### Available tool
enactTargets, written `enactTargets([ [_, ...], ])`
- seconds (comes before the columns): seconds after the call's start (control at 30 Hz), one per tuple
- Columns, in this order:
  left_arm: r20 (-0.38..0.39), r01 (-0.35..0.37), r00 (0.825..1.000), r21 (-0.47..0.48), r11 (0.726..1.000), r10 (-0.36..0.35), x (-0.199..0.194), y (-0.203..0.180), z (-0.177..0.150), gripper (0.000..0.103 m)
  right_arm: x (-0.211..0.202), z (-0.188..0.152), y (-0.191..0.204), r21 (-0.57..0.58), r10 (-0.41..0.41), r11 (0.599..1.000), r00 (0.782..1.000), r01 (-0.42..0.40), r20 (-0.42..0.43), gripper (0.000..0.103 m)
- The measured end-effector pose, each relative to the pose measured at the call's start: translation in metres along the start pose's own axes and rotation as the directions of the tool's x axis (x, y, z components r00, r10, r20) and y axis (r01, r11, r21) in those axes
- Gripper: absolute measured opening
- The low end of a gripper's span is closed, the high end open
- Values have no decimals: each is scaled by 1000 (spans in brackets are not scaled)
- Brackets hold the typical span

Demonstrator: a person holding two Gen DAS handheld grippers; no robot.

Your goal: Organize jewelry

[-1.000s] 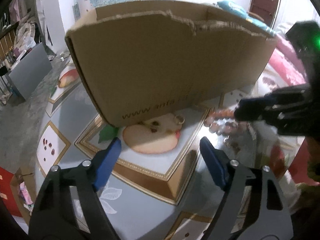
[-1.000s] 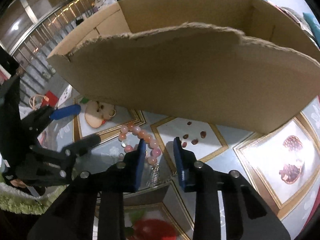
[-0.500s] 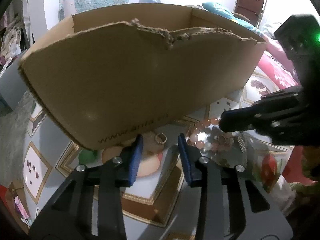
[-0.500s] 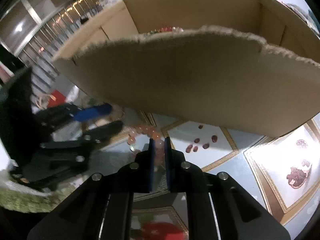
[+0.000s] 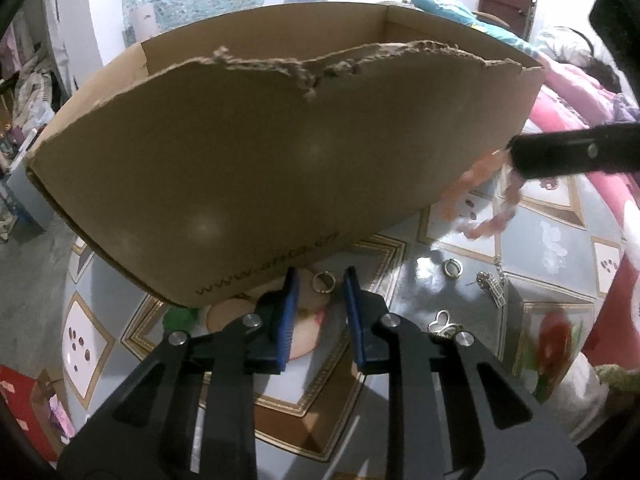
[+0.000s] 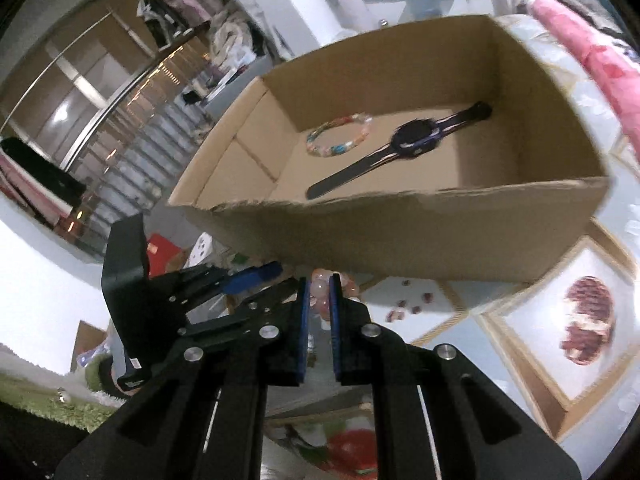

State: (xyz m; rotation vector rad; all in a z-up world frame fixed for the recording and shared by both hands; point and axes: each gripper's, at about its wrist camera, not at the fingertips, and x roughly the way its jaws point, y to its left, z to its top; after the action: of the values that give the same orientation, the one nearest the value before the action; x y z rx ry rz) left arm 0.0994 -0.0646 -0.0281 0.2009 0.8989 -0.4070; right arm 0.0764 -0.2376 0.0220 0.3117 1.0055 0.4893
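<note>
A small gold ring [image 5: 323, 282] lies on the patterned tablecloth [image 5: 440, 392], close under the front wall of the cardboard box [image 5: 260, 152]. My left gripper [image 5: 320, 272] has its blue pads on either side of the ring. Its jaws are closing, and a gap still shows on both sides. My right gripper [image 6: 319, 280] is shut on a pink bead bracelet [image 6: 351, 285]. In the left wrist view the bracelet [image 5: 480, 200] hangs blurred from the right gripper's fingers [image 5: 560, 156], off the cloth. A multicoloured bead bracelet [image 6: 340, 136] and a dark wristwatch [image 6: 416, 136] lie in the box [image 6: 400, 240].
More small pieces lie on the cloth right of my left gripper: a round ring [image 5: 453, 268], a dangling earring [image 5: 490, 284] and a heart-shaped piece [image 5: 442, 320]. The box has a torn front edge. A pink blanket [image 5: 560, 112] lies at the right, and a green rug [image 6: 48, 396] lies below.
My left gripper has moved up to the ring and its jaws have narrowed around it. My right gripper has shut on the pink bracelet and lifted it off the cloth, so the box's inside now shows.
</note>
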Motion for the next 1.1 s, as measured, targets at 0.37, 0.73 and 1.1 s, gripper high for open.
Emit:
enactTargets([
  [0.37, -11, -83, 997, -121, 989, 83, -2, -14, -1, 22, -10, -13, -68, 152, -138, 979, 990, 137, -3, 11],
  [0.73, -31, -198, 980, -214, 957, 196, 7, -34, 11, 22, -12, -14, -75, 127, -140, 983, 990, 135, 31, 11],
  [1.1, -23, -235, 972, -215, 948, 236, 12, -49, 11, 10, -15, -20, -81, 130, -108, 986, 994, 103, 32, 11],
])
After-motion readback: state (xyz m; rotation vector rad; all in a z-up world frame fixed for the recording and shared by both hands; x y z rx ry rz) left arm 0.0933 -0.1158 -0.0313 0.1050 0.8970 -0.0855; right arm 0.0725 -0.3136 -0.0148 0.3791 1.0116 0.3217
